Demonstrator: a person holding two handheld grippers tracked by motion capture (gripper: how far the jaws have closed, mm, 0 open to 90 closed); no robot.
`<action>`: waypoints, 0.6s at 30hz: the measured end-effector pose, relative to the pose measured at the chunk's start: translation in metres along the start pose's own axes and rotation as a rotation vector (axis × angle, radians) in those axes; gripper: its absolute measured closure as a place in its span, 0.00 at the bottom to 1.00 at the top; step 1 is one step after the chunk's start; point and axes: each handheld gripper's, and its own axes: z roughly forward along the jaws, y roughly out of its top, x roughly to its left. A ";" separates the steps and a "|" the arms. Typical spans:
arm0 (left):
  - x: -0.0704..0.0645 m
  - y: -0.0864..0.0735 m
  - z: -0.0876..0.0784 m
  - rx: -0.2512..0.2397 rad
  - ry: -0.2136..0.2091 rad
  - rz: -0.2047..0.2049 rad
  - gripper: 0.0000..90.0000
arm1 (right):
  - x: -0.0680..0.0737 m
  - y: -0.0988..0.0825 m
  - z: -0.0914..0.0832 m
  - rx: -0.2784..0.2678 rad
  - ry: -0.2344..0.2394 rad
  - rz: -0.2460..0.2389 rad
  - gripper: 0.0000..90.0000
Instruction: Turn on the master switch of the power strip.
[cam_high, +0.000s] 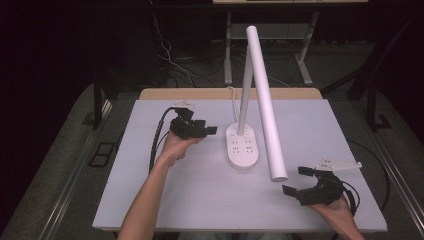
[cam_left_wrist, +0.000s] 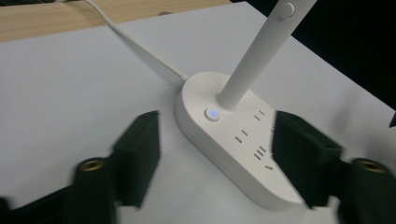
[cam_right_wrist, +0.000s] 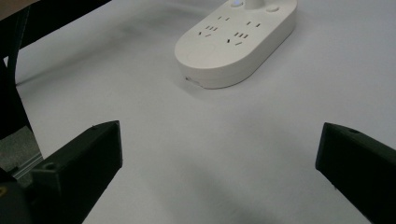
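Note:
A white desk lamp stands mid-table on an oval base (cam_high: 242, 146) that carries several sockets. Its thin stem (cam_high: 245, 92) rises to a long white tube head (cam_high: 265, 100) that slopes down toward the front right. A small button (cam_left_wrist: 213, 113) on the base glows blue beside the stem. My left gripper (cam_high: 207, 128) hovers just left of the base, jaws open and pointing at it, nothing between them (cam_left_wrist: 217, 128). My right gripper (cam_high: 295, 180) rests near the front right, open and empty (cam_right_wrist: 222, 135), aimed at the base (cam_right_wrist: 236, 42) from a distance.
The lamp's white cord (cam_high: 231, 92) runs from the base over the table's back wooden edge (cam_high: 200, 93). A white sheet (cam_high: 200, 200) covers the tabletop. Behind stand desk legs (cam_high: 228, 55) and loose cables on the dark floor.

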 end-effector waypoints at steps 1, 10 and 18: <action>0.000 -0.001 -0.003 0.003 -0.003 0.005 0.24 | 0.000 0.000 0.000 0.000 0.000 0.000 0.00; -0.007 -0.018 -0.026 -0.002 -0.001 -0.002 0.00 | 0.000 0.000 0.000 -0.003 0.002 -0.001 0.00; -0.012 -0.035 -0.041 -0.030 -0.002 0.005 0.00 | 0.001 0.000 0.000 -0.002 0.003 0.001 0.00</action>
